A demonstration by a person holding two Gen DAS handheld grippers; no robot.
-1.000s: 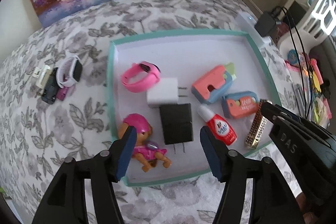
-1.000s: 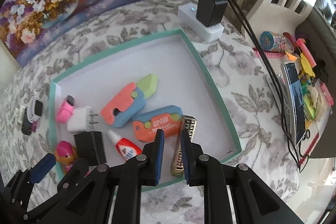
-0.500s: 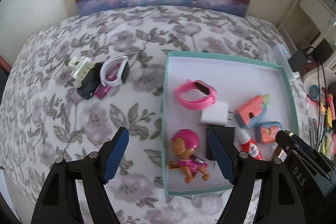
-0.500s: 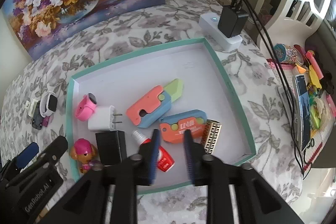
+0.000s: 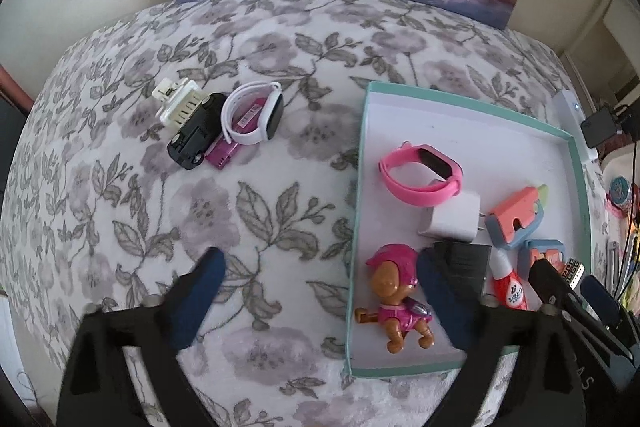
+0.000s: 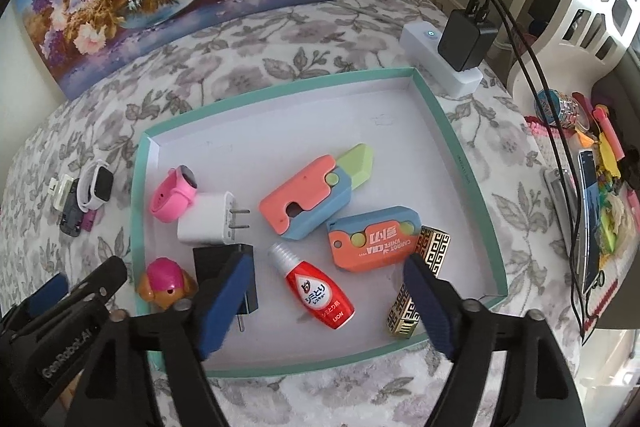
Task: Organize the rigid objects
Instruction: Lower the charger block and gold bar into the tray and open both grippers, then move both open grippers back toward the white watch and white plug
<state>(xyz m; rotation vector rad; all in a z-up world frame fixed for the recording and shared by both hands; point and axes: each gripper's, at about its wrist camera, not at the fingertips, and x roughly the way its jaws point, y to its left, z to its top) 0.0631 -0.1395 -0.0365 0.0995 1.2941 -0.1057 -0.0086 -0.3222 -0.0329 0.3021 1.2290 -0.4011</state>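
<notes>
In the left wrist view, the left gripper hung with its jaws spread wide and nothing between them, having just been opening, one blue pad over the flowered bedspread at lower left and the other over the near left corner of the teal-rimmed tray. At upper left of the frame a small cluster lay outside the tray: a white ribbed clip, a black toy car, a magenta piece and a white smartwatch, touching or overlapping one another. Inside the tray, at right, sat a pink watch band, a white charger and a toy pup figure. In the right wrist view, the right gripper also stood parted and empty, its jaws having just been opening, above the tray's near edge; a gold patterned case lay just beside its right pad, seemingly free of it, though the pad hid part of the case. A red stain-remover bottle lay between the pads without contact, with a black charger at lower left, and two carrot-knife toys at centre. Judged from both views, most items were already gathered in the tray, and the cluster on the bedspread appeared to be what remained to be collected.
</notes>
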